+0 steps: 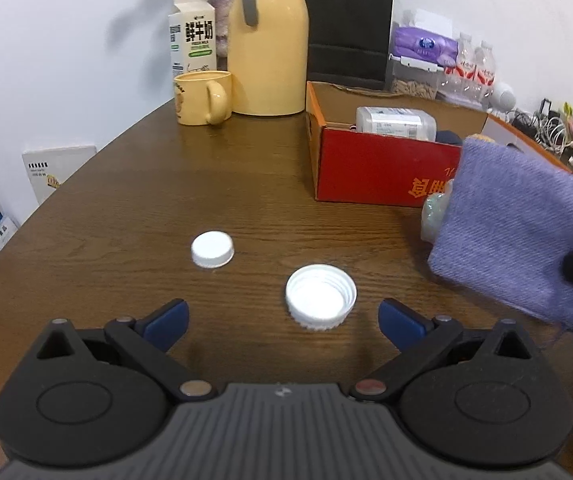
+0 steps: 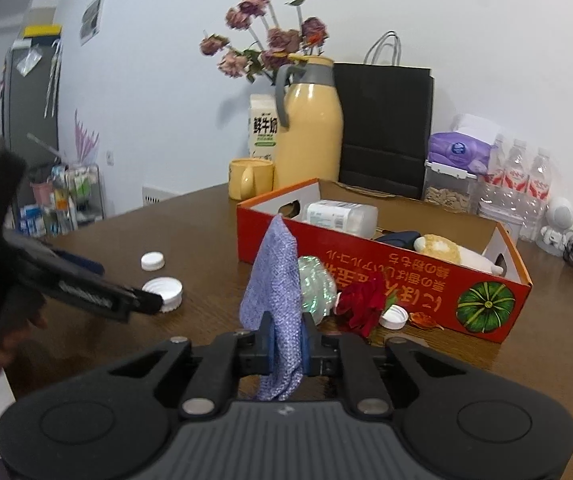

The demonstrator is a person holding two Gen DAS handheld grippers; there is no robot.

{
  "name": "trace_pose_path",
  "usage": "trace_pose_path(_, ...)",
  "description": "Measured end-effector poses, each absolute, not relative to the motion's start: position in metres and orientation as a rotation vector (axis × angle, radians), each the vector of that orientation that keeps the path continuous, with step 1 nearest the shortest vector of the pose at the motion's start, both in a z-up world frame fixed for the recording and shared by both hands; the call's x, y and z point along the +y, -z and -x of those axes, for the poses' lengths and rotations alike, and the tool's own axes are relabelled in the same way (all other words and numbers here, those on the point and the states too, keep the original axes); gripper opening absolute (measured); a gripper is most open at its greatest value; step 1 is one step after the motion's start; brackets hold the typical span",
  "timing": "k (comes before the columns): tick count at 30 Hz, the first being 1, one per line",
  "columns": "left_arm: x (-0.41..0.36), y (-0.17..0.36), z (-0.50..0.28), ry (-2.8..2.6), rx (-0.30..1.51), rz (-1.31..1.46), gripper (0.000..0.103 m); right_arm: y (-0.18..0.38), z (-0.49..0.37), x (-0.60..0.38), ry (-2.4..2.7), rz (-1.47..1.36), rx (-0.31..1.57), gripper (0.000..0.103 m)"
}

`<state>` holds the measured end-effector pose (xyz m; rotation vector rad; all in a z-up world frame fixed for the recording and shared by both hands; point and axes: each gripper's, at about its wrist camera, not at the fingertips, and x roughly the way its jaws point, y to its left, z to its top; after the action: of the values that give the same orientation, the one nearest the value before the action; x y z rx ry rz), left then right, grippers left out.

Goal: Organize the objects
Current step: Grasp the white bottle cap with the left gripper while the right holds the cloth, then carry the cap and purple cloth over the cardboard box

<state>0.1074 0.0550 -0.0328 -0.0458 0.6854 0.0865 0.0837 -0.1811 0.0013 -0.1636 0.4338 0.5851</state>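
**Purple cloth pinched, caps on the table**

While the right gripper (image 2: 286, 346) has its jaws clamped tight on a purple cloth (image 2: 278, 280), holding it above the wooden table (image 1: 126, 208) in front of the red cardboard box (image 2: 366, 256), the left gripper (image 1: 284, 318) hovers with its jaws wide apart. Between its blue fingertips (image 1: 166, 320) a large white cap (image 1: 321, 297) lies open side up on the table, untouched. A smaller white cap (image 1: 212, 249) lies nearby, top up. Inside the box lies a plastic bottle (image 2: 340, 214).

Even, soft indoor light; glare streaks the yellow jug (image 1: 267, 40) ahead of the claw. Fisheye bends the edges. The purple cloth (image 1: 518, 236) is motion-blurred.
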Motion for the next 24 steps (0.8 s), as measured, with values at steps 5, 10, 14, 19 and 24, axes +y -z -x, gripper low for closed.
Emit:
trace_pose_path(5, 0.05, 0.036, -0.123, -0.049, 0.705, 0.038, 0.045, -0.001, -0.086, -0.185, -0.58, 0.138, 0.434, 0.011)
trace_pose_path(10, 0.046, 0.032, -0.12, -0.021, 0.688, 0.033, 0.041, 0.001, -0.09, -0.187, -0.578, 0.126, 0.438, 0.011)
trace_pose_path(14, 0.045, 0.023, -0.118, -0.023, 0.661, 0.041, 0.041, -0.001, -0.092, -0.188, -0.582, 0.113, 0.433, 0.011)
trace_pose_path(19, 0.037, 0.001, -0.116, -0.005, 0.603, 0.043, 0.041, -0.009, -0.097, -0.191, -0.602, 0.07, 0.426, 0.01)
trace_pose_path(24, 0.025, -0.022, -0.121, 0.021, 0.543, 0.043, 0.041, -0.022, -0.106, -0.194, -0.605, 0.032, 0.39, 0.01)
